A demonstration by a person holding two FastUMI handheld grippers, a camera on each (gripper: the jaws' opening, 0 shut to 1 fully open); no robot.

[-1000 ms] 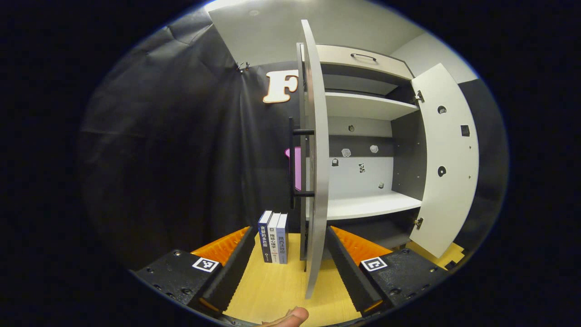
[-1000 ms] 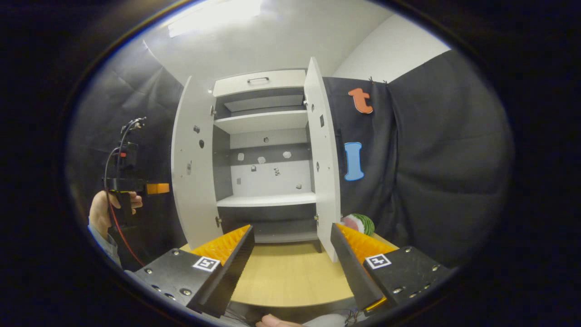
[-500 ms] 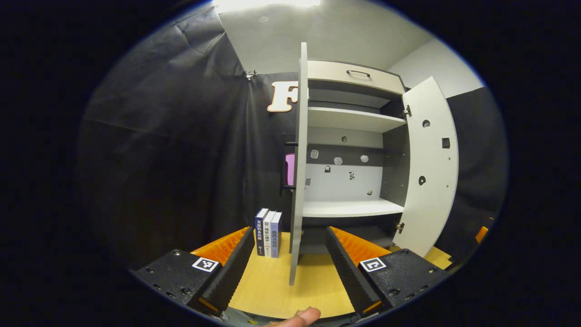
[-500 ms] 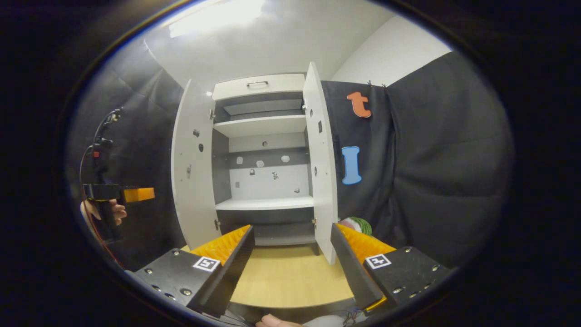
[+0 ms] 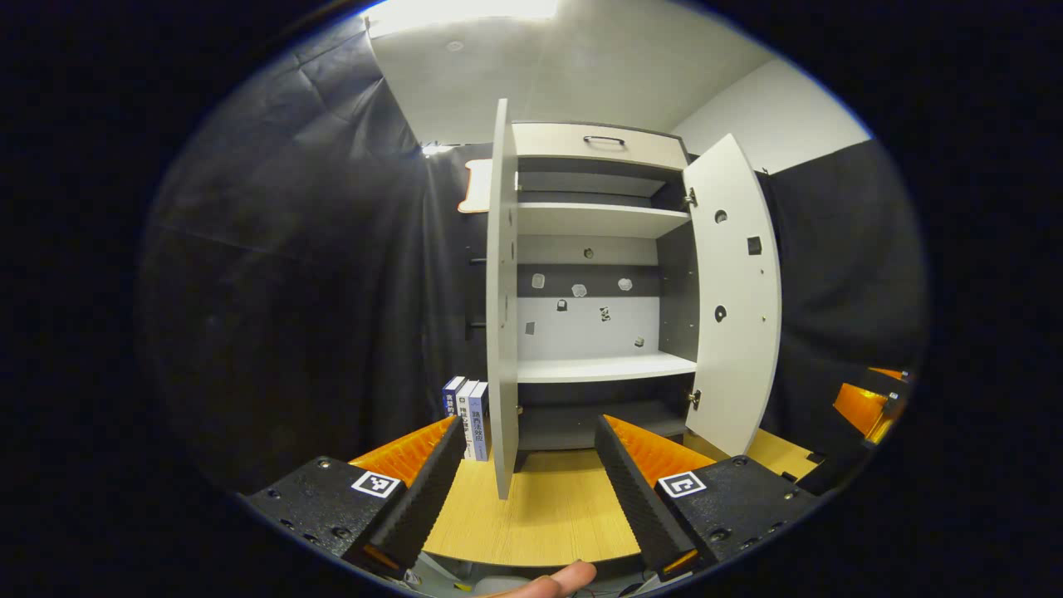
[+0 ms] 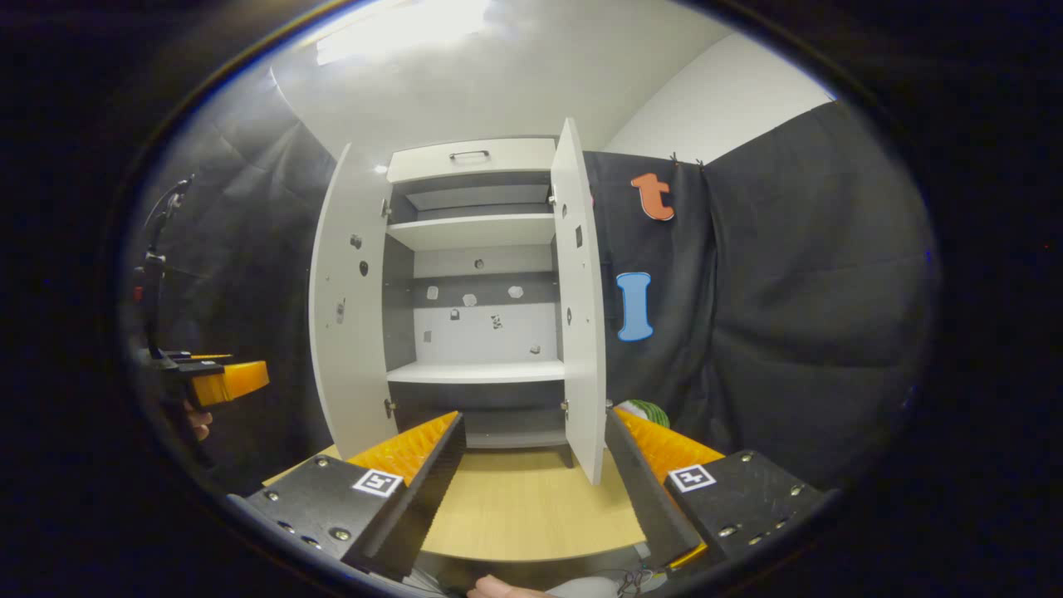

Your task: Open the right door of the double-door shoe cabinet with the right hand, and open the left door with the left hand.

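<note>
Fingers [image 5: 635, 486] of both spread grippers — clear of the open doors [image 6: 579, 299].

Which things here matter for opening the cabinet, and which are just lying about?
For the job:
shoe cabinet
left door
right door
left tool, open
right tool, open

Lying about:
books
green-striped object
wooden table

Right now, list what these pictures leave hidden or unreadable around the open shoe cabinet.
- Left door handle: left gripper view, only stubs show past the door's edge.
- Books: left gripper view, partly behind that door; spine text too small.
- Small stickers on the cabinet's back wall: too small to tell.
- Green striped thing: right gripper view, hidden behind the right door and a finger.
</note>
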